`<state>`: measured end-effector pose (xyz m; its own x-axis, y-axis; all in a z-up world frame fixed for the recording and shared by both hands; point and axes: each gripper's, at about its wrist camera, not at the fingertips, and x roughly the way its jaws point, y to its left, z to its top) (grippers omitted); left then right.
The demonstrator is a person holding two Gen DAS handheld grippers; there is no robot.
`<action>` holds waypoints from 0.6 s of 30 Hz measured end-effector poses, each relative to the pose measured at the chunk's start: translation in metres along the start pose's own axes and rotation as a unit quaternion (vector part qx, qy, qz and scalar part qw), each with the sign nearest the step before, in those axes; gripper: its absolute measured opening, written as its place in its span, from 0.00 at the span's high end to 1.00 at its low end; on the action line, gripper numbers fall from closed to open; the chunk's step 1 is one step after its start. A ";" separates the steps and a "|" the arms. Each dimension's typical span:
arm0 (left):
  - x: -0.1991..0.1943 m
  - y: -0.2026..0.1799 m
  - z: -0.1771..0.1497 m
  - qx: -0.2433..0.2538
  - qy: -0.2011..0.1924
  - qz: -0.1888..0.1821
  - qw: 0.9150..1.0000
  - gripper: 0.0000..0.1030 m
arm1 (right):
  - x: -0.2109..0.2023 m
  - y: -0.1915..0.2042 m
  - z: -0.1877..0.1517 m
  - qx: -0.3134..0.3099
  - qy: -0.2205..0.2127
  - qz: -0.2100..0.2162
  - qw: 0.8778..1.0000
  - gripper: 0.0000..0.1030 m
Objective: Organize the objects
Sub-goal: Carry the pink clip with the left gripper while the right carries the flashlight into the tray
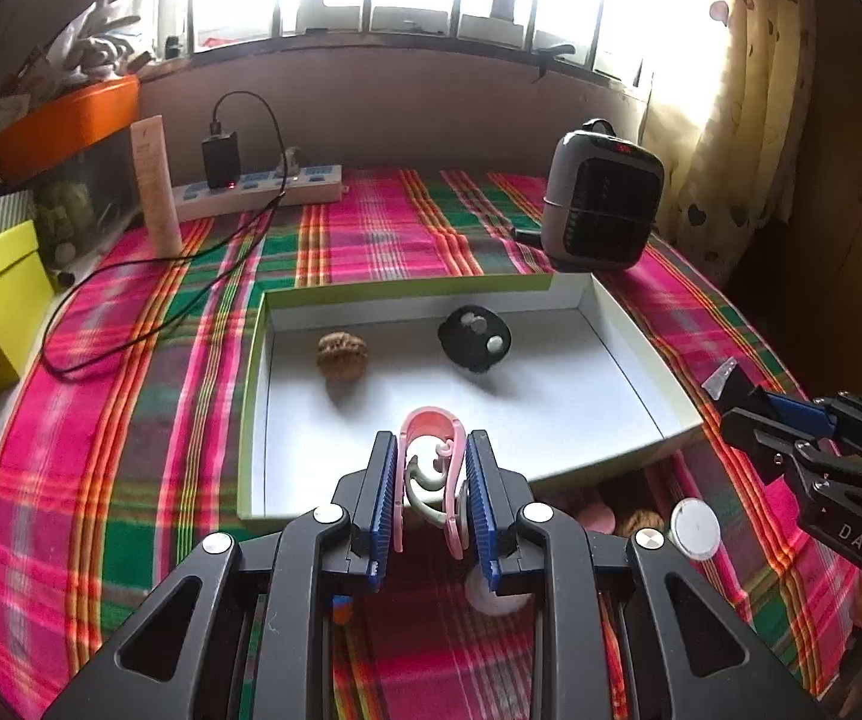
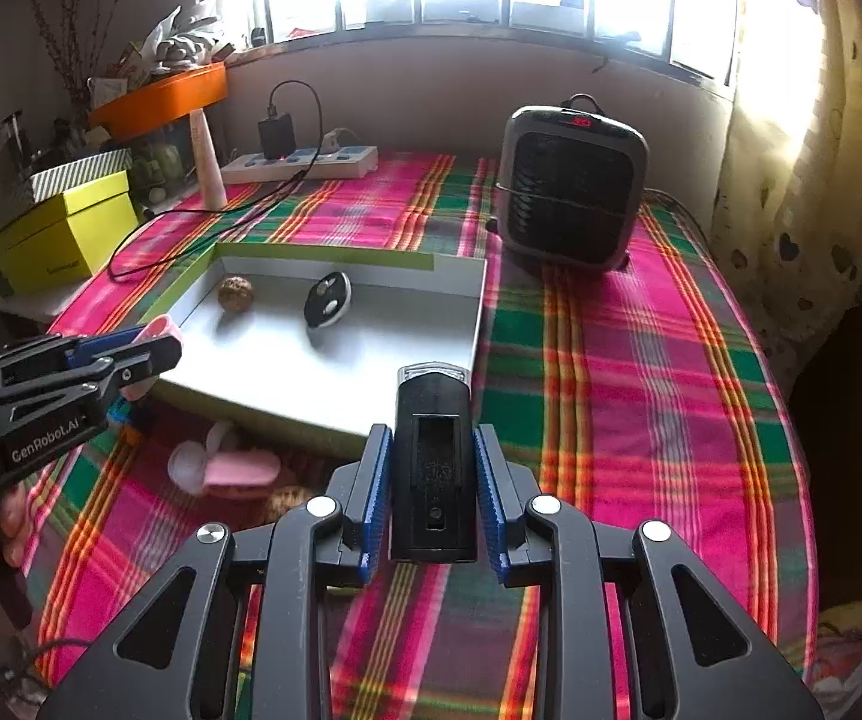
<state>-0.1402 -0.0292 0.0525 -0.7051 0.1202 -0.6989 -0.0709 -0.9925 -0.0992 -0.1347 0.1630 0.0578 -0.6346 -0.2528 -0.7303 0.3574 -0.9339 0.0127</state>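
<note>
Our left hand-held gripper (image 1: 431, 450) clamps a pink curved plastic clip (image 1: 431, 429); our right hand-held gripper (image 2: 433, 438) grips a black rectangular plastic device (image 2: 433, 420), both just short of the shallow white cardboard tray (image 1: 628, 354).

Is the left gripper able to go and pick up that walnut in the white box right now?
Probably not yet. The way to the walnut in the white box looks free, but the left gripper is already shut on a pink clip, so it would need to drop that first.
</note>
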 end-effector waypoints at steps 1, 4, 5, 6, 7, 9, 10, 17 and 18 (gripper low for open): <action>0.001 0.000 0.002 0.000 0.000 0.000 1.000 0.79 | 0.003 0.000 0.004 0.000 0.002 0.001 1.000 0.72; 0.008 0.000 0.009 0.005 0.001 0.001 1.000 0.79 | 0.009 -0.001 0.012 -0.001 0.004 0.006 1.000 0.72; 0.010 0.000 0.010 0.006 0.002 0.002 1.000 0.79 | 0.011 -0.001 0.014 -0.002 0.005 0.008 1.000 0.72; 0.014 0.001 0.012 0.003 0.004 0.001 1.000 0.79 | 0.014 -0.002 0.017 -0.002 0.005 0.009 1.000 0.72; 0.016 0.002 0.014 0.000 0.006 -0.002 1.000 0.79 | 0.018 -0.004 0.021 0.000 0.007 0.008 1.000 0.72; 0.022 0.004 0.018 -0.003 0.009 -0.005 1.000 0.79 | 0.023 -0.006 0.026 0.001 0.009 0.012 1.000 0.72; 0.025 0.004 0.019 -0.003 0.011 -0.003 1.000 0.79 | 0.028 -0.007 0.030 0.002 0.013 0.014 1.000 0.72; 0.048 0.005 0.033 -0.005 0.020 -0.001 1.000 0.79 | 0.055 -0.010 0.046 0.004 0.032 0.023 0.999 0.72; 0.050 0.006 0.034 -0.005 0.020 0.000 1.000 0.79 | 0.060 -0.010 0.048 0.004 0.036 0.022 0.999 0.72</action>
<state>-0.2001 -0.0293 0.0408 -0.6757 0.1220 -0.7270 -0.0649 -0.9922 -0.1062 -0.2092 0.1452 0.0464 -0.5673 -0.2760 -0.7759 0.3783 -0.9242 0.0521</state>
